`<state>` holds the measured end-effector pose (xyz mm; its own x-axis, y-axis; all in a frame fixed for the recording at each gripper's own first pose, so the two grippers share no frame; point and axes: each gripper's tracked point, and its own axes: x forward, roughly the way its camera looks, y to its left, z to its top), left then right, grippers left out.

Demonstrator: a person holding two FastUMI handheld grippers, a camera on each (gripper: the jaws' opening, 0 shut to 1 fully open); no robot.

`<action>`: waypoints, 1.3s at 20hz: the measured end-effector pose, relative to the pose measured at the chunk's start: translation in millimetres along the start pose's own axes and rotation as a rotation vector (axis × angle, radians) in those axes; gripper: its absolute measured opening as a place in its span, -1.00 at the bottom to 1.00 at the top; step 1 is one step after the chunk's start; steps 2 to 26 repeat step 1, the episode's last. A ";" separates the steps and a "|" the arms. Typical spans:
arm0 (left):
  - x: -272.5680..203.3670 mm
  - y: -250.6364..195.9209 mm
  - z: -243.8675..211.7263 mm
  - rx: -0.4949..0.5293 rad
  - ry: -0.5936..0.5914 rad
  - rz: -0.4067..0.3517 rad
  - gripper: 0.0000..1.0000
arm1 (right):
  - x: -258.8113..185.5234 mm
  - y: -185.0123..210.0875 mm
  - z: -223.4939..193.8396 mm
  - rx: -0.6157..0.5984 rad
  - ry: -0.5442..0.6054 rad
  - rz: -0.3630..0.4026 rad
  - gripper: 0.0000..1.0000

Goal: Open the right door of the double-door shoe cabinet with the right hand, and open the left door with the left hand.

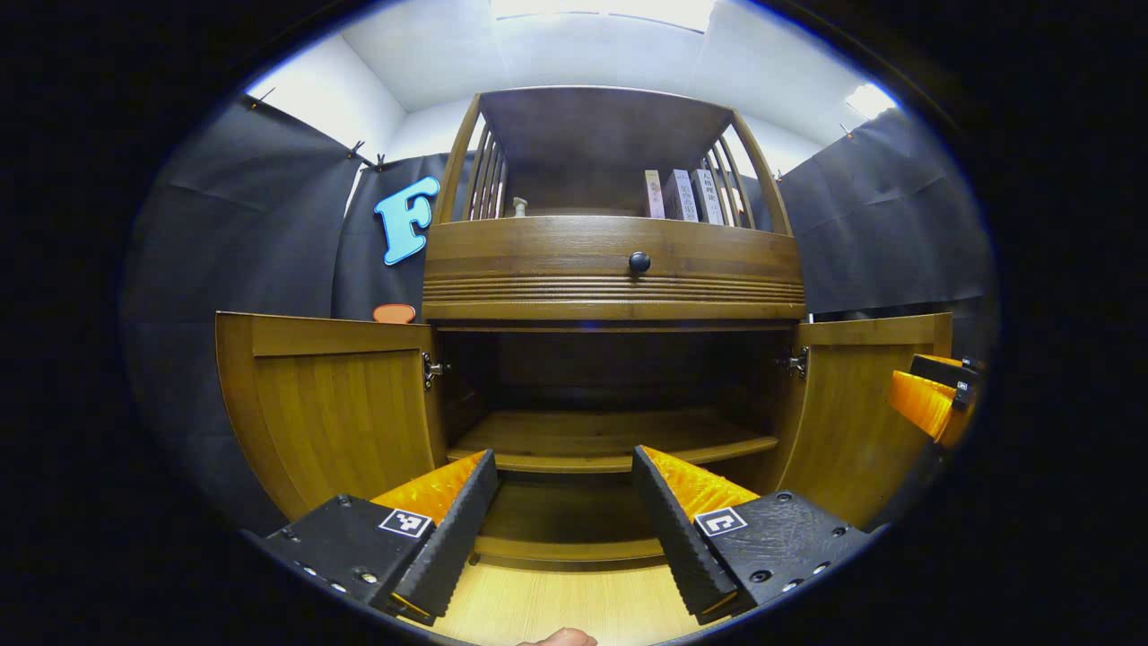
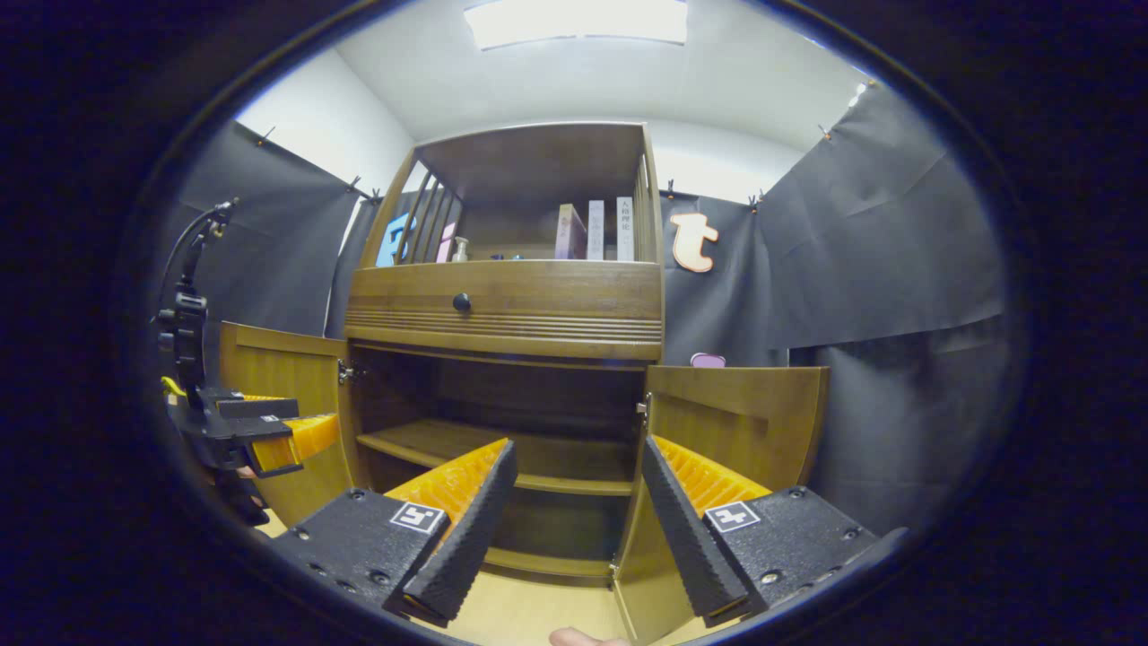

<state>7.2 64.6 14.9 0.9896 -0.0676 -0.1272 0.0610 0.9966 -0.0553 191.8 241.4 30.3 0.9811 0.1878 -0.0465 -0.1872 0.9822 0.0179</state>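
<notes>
Left gripper view low, facing the open shoe cabinet point(image 1: 610, 377) head-on past its tongs point(image 1: 563, 520), right gripper view low, angled from the cabinet's right, near, both sharing the shelved interior point(image 2: 502, 422)

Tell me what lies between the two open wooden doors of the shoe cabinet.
In the left gripper view, between the open left wooden door and open right wooden door lies the dark compartment with one bare wooden shelf.

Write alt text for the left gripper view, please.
A brown wooden shoe cabinet stands with its left door and right door swung open, showing a bare inner shelf. The open left gripper faces it, holding nothing.
</notes>
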 end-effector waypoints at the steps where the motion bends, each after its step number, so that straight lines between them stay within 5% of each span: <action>1: 0.1 2.0 1.0 0.002 -0.001 0.004 0.82 | -0.3 0.3 1.4 0.003 -0.003 0.001 0.82; 26: 0.1 2.0 1.0 0.002 -0.001 0.004 0.82 | -0.3 0.3 1.4 0.003 -0.003 0.001 0.82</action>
